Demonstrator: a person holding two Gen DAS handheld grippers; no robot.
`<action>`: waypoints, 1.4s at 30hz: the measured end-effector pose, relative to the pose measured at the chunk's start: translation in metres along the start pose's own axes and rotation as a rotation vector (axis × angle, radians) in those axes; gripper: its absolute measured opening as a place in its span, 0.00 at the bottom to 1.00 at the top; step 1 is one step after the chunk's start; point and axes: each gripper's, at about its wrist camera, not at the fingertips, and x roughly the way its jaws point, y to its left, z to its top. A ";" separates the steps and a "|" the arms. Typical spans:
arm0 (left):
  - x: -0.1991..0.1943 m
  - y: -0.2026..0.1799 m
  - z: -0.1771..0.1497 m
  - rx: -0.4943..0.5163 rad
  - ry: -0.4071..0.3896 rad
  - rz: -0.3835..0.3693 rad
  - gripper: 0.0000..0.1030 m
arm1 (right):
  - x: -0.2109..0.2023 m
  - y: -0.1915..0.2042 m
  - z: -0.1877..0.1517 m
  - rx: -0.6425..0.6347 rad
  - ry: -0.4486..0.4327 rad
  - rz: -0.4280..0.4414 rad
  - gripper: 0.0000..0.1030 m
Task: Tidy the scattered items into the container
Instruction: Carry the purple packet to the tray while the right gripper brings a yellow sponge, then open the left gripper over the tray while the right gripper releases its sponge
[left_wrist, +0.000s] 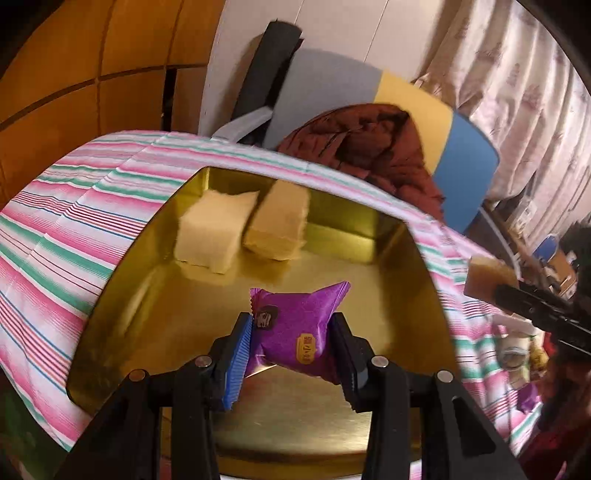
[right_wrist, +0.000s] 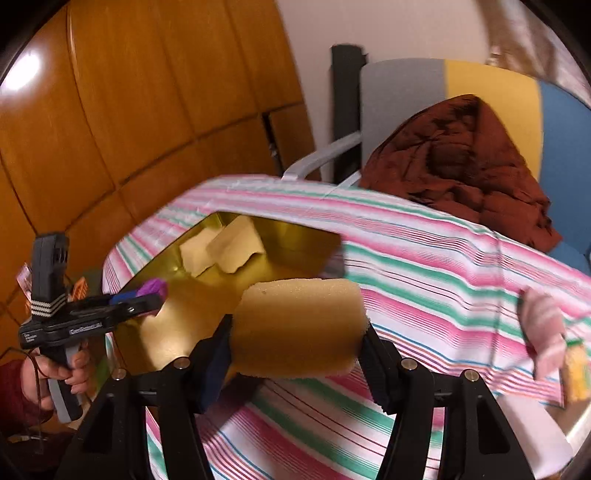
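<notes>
The left gripper (left_wrist: 291, 350) tilts downward over the gold tin (left_wrist: 402, 295), pinching a purple snack packet (left_wrist: 299, 328) just above the tin's floor. The packet bears a small dark round picture and a yellow label whose writing is too small to read. The right gripper (right_wrist: 299, 354) also slants down, clamped on a tan sponge (right_wrist: 299, 328) above the striped cloth (right_wrist: 424, 266), near the tin's right edge. Two pale sponges (left_wrist: 214, 232) lie in the tin's far corner. A hand (right_wrist: 55, 373) grips the left tool's handle.
</notes>
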 end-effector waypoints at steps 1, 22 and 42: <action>0.005 0.005 0.002 -0.006 0.017 0.017 0.41 | 0.010 0.009 0.007 -0.004 0.033 -0.017 0.62; 0.046 0.050 0.034 0.013 0.127 0.199 0.51 | 0.155 0.040 0.084 0.024 0.170 -0.070 0.77; 0.001 0.053 0.023 -0.214 -0.003 0.200 0.58 | 0.020 0.010 0.035 0.150 -0.057 -0.039 0.92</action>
